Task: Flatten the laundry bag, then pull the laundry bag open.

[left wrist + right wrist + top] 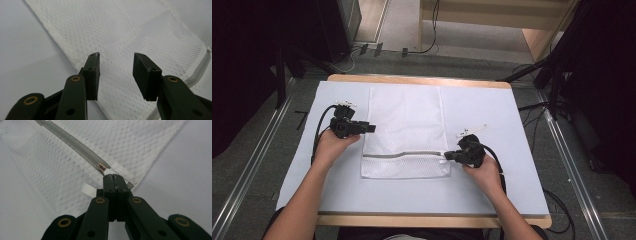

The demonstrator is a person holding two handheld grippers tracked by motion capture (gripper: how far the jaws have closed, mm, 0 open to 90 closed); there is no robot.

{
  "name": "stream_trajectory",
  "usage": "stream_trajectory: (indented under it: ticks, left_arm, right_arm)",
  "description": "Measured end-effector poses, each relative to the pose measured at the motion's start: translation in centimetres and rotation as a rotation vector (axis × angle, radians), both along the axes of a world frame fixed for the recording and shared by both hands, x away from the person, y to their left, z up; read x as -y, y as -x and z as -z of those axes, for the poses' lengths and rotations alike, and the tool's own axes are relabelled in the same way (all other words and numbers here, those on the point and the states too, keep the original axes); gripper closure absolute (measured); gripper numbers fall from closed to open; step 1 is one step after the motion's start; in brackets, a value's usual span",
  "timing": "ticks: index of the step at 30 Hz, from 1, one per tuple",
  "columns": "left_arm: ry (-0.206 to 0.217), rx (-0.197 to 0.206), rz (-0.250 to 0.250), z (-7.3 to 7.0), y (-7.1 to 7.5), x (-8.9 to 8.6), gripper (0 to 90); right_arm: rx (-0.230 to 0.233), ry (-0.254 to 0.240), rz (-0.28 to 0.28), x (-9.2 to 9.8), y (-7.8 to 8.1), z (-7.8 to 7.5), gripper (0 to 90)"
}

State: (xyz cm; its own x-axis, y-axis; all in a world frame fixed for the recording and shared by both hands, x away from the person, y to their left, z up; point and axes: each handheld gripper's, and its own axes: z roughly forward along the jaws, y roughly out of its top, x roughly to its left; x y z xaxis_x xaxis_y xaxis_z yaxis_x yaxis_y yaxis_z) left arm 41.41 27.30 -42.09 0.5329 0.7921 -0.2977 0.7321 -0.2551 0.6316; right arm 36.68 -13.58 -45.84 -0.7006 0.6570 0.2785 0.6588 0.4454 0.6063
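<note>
Right gripper (114,178) had its jaws pressed together on the zipper pull (107,171) at the mesh laundry bag's (404,120) near corner. Left gripper (116,71) stood moderately open, holding nothing, the bag's edge lying just beyond its fingers (93,75).

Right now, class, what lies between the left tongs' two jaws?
Nothing is gripped: the left tongs stand open, and the left gripper view shows the mesh bag lying flat beyond the gap.
</note>
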Motion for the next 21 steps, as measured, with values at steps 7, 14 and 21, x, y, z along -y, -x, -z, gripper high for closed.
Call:
stream_trajectory:
  ticks: [7, 14, 21]
  left_arm:
    - [-0.005, 0.016, 0.043, -0.5, 1.1, 1.7, 53.9]
    - [0.002, 0.026, 0.096, -0.7, 1.9, 3.7, 52.9]
    - [0.001, 0.037, 0.136, -0.8, 2.4, 5.2, 53.0]
  right_arm:
    - [0.020, 0.017, 0.040, 0.4, -0.6, 0.3, 90.0]
    - [0.007, 0.000, 0.056, 0.1, -1.2, 0.4, 90.0]
    - [-0.013, 0.001, 0.045, -0.4, -1.2, 0.7, 90.0]
